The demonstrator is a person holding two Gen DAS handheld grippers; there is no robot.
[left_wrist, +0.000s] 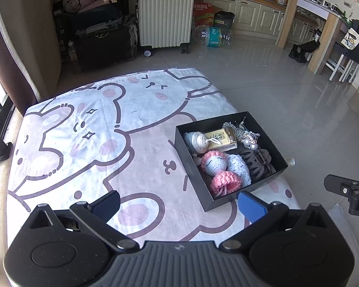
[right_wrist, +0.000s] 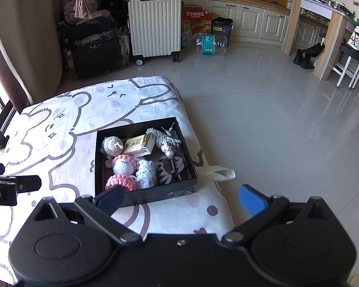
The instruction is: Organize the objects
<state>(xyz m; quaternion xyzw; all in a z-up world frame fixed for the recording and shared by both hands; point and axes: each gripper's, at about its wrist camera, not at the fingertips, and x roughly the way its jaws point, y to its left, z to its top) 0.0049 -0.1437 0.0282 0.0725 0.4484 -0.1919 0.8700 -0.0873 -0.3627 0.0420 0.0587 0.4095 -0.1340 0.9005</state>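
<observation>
My left gripper (left_wrist: 178, 206) hangs with fingers spread wide and empty; the black box (left_wrist: 193, 167) of knitted toys (left_wrist: 214, 162) sits ahead to its right on the cartoon sheet (left_wrist: 88, 129). My right gripper (right_wrist: 180, 202) is likewise spread, the box just ahead, slightly left.

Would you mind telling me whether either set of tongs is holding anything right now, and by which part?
Nothing is held. The left tongs and right tongs are both open and empty, above the bear-print cloth; every item lies in the black box.
</observation>
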